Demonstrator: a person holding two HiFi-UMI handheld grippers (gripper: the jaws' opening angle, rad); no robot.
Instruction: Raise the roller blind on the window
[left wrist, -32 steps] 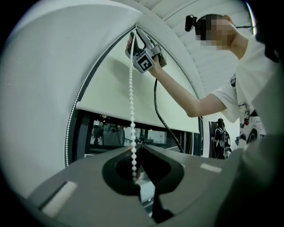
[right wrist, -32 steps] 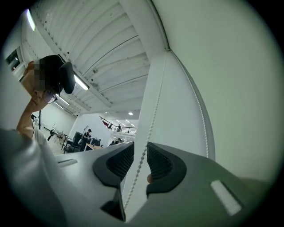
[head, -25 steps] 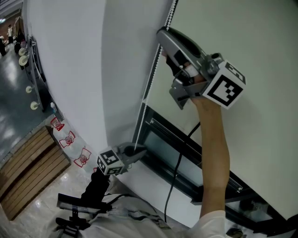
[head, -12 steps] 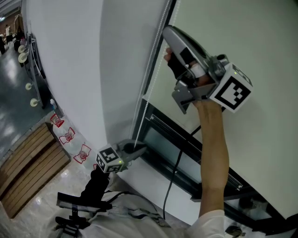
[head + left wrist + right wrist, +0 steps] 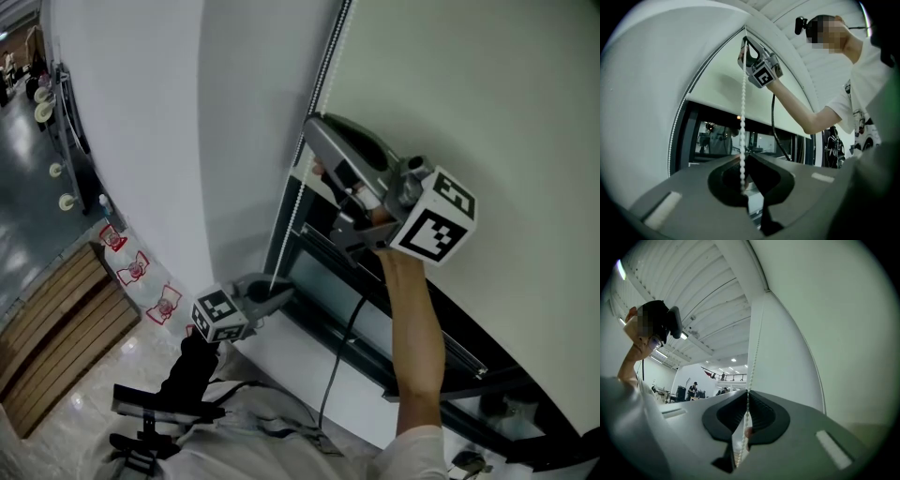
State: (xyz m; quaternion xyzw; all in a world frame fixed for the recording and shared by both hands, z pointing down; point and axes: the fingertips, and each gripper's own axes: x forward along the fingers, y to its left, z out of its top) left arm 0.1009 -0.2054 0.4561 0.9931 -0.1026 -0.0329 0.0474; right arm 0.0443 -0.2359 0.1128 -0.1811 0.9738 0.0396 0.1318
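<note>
The pale roller blind (image 5: 469, 94) hangs over the window, its lower edge just above the dark glass. A white bead chain (image 5: 323, 70) runs down its left side. My right gripper (image 5: 315, 150) is high on the chain, jaws shut on the beads; in the right gripper view the chain (image 5: 753, 357) passes straight between the closed tips of that gripper (image 5: 747, 394). My left gripper (image 5: 284, 296) is low near the sill, shut on the same chain (image 5: 742, 108), which enters its closed tips (image 5: 744, 157). The left gripper view also shows the right gripper (image 5: 750, 51) above.
A dark window frame (image 5: 375, 319) sits under the blind, with a white sill (image 5: 309, 366) below it. A black cable (image 5: 342, 347) hangs from the right gripper. A white wall (image 5: 141, 141) stands at the left, and a wooden bench (image 5: 56, 337) lies on the floor below.
My right gripper has come down along the chain, toward the window frame. The left gripper has stayed low on the chain.
</note>
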